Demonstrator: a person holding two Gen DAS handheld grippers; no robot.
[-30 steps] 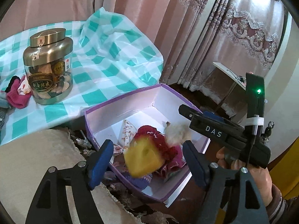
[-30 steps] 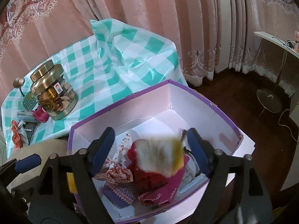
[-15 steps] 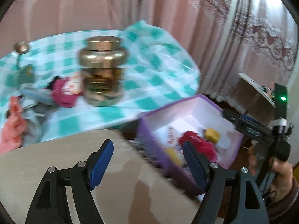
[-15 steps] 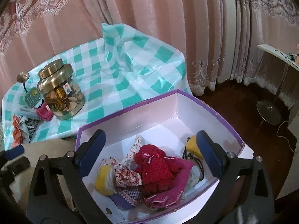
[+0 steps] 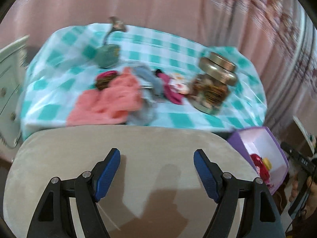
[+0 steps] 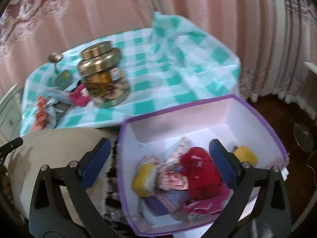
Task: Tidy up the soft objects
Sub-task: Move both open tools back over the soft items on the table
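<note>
Soft objects (image 6: 200, 176) (red, yellow, patterned) lie heaped in purple box (image 6: 257, 111).

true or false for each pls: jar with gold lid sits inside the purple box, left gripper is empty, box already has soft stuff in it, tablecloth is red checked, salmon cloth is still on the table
1. The glass jar with the gold metal lid sits inside the purple cardboard box. False: it stands on the table.
2. The left gripper holds nothing. True.
3. The box already holds soft items, such as a red knitted piece. True.
4. The plastic tablecloth is red checked. False: teal and white.
5. A salmon pink cloth lies on the table. True.
</note>
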